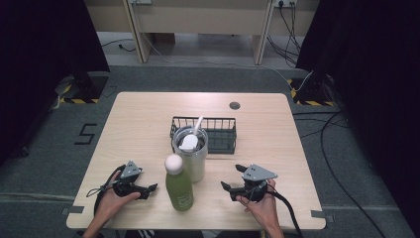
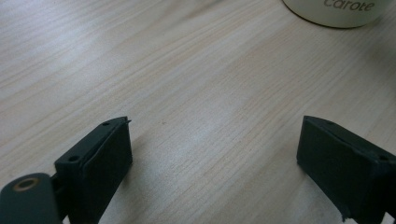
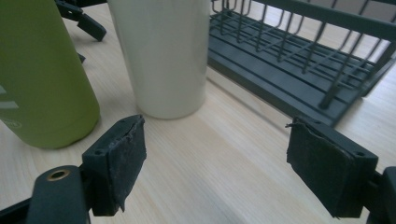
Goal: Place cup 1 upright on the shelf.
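Standing on the wooden table point(image 1: 138, 124), the black wire basket point(image 1: 220, 134) sits behind the cream tumbler point(image 1: 190, 153) and green bottle point(image 1: 179, 186); flanking them, left gripper point(image 1: 152, 187) and right gripper point(image 1: 232, 176) rest with jaws apart, empty.

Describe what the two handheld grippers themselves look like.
Both the left gripper and right gripper are black, each topped by a grey three-cornered plate and trailing a black cable. Their jaws are blocky with dark pads, frayed at the edges on the right one. No sleeves show.
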Motion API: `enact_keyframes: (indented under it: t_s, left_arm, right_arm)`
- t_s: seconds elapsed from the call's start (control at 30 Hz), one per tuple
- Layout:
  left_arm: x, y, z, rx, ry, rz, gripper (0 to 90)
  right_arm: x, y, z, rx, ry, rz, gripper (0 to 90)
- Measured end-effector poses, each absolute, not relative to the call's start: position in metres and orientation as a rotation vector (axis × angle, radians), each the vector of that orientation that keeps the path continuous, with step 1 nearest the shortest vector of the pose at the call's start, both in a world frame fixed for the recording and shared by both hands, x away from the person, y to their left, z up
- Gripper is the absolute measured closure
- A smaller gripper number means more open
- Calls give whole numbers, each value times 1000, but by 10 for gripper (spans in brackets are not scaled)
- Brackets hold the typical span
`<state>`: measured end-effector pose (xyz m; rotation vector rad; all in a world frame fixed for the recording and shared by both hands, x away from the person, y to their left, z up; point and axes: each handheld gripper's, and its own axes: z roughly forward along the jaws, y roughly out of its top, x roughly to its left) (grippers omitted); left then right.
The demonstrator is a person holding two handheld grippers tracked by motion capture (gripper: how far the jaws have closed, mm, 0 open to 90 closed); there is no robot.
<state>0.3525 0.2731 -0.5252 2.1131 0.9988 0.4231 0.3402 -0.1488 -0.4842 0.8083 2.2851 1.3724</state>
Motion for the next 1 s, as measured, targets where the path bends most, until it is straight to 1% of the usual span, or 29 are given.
enact_keyframes:
  t_s: [0.6,1.0]
  left_arm:
    - [352,273,-525,2112,997,421,97]
    - [353,273,-525,2112,997,420,97]
  right_arm:
    - [364,-104,-488,713,2305,1483,180]
    - [375,-88,-491,686,2286,1544,175]
